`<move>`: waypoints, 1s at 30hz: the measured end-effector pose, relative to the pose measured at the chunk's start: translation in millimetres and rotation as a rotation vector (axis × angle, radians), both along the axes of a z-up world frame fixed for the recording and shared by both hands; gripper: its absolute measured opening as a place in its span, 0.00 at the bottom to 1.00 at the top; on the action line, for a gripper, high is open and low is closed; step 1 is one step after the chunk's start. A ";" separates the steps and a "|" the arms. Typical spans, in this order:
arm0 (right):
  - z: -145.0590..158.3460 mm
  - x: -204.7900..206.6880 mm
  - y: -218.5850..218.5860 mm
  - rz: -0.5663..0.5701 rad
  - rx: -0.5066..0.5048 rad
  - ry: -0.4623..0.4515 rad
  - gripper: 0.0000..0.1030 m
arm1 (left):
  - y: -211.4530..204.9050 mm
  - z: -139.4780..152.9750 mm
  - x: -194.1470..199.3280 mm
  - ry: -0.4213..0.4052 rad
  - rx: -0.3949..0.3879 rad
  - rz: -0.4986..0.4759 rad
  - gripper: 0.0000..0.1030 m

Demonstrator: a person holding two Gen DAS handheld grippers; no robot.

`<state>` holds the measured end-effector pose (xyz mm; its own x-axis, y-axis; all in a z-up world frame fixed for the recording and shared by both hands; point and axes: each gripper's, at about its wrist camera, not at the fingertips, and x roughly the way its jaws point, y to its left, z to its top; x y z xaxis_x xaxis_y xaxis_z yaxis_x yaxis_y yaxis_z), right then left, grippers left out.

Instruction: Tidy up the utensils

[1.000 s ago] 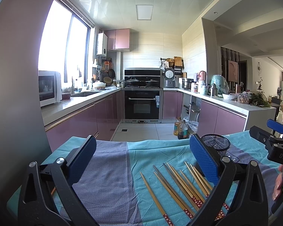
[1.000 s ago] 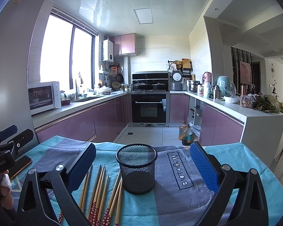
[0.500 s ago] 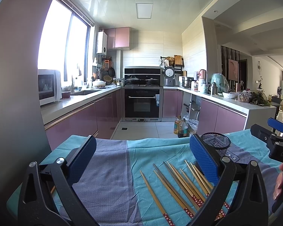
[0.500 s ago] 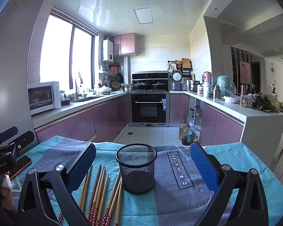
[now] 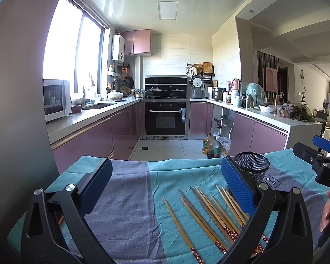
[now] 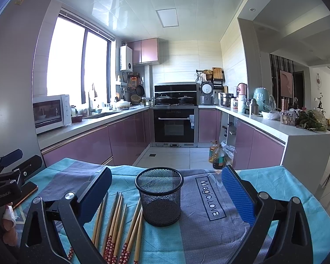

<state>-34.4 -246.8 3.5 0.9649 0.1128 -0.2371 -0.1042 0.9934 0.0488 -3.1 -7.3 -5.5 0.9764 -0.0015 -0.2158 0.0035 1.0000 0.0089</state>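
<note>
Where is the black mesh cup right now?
In the right wrist view, the black wire-mesh cup stands upright on the blue-and-grey cloth, just right of the loose wooden chopsticks and left of the "Magic.LOVE" print.

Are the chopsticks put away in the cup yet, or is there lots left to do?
Nothing is put away yet. The black mesh cup looks empty, and all the chopsticks lie loose on the cloth beside it. Nothing is in hand: the left gripper and the right gripper both have open jaws holding nothing. Every chopstick is left to pick up and drop in.
</note>
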 end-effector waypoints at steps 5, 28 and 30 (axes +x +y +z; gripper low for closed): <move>0.1 2.1 0.1 0.013 -0.002 0.011 0.94 | 0.0 -0.4 1.5 0.008 0.002 -0.003 0.95; -95.1 66.0 29.6 0.220 -0.082 0.558 0.65 | 2.2 -75.5 76.8 0.462 0.054 -0.173 0.76; -98.7 68.4 32.2 0.227 -0.092 0.579 0.59 | 0.6 -85.5 84.9 0.495 0.054 -0.176 0.69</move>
